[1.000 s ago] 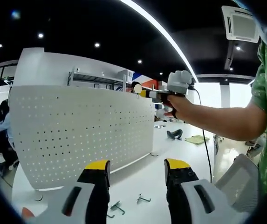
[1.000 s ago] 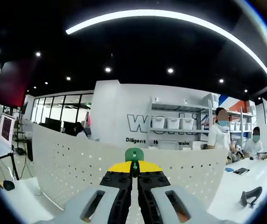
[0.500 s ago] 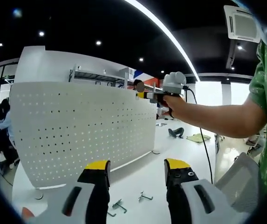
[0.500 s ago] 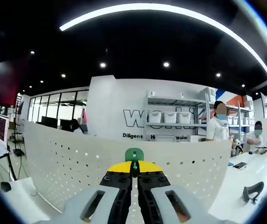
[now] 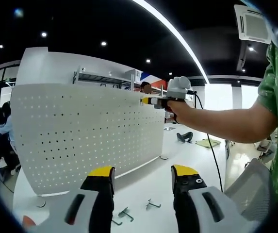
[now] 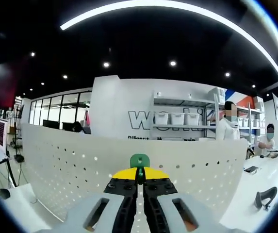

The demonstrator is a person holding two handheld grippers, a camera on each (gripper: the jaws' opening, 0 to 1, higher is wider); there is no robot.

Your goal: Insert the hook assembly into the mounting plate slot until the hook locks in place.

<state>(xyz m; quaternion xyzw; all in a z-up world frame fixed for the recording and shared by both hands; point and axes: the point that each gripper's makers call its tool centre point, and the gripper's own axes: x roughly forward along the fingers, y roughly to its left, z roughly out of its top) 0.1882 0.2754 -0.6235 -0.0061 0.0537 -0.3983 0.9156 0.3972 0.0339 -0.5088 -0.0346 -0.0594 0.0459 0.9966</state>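
The right gripper [image 6: 139, 180], clamped on the green hook [image 6: 139, 160], has come closer to the white pegboard [image 6: 80, 165] ahead of its fingertips, so insertion seems near, while the left gripper [image 5: 142, 175] stays apart, holding nothing.

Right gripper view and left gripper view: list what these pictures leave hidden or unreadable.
- Green hook piece, right gripper view: its lower part is hidden between the shut jaws.
- Wall lettering, right gripper view: cut off by the shelf and pegboard.
- Loose hooks on the table, left gripper view: too small to tell their shape.
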